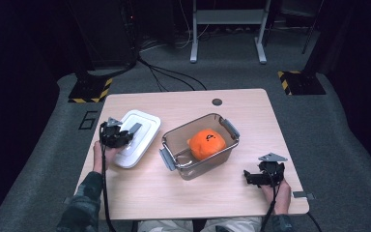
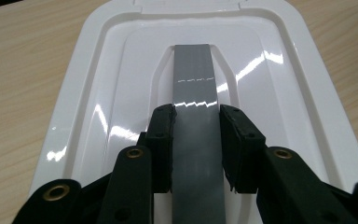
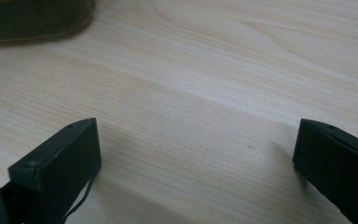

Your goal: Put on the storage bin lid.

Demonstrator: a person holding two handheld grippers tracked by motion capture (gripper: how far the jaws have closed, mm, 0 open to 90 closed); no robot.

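**A:** Where's the lid, and who has it?

**B:** The white lid [image 1: 136, 137] lies flat on the table [image 1: 251, 116], on the left side, just beside the clear brown box [image 1: 200, 145]. The left gripper [image 2: 196, 140] is on it. In the left gripper view its jaws sit either side of the grey handle strip [image 2: 193, 79] that runs down the lid's middle, closed in until the pads [image 2: 163, 140] touch the strip's two edges. I'd call that a grip on the handle.

**A:** Which way does the handle run from the jaws?

**B:** Straight ahead, along the gripper's own line of sight. The strip's long axis points away from the hand, toward the far edge of the table, and the jaws pinch across its width near the near end.

**A:** And the box?

**B:** To the right of the lid, mid-table, open on top, with an orange soft toy [image 1: 206, 143] inside. Its long side runs at a slant, much as the lid's does, so I judge the lid would need carrying rightward more than turning.

**A:** The other hand?

**B:** The right gripper [image 1: 265, 176] rests near the table's near right corner, well apart from the box. Its jaws are spread wide with nothing between them but bare wood. The left is plainly the nearer hand.
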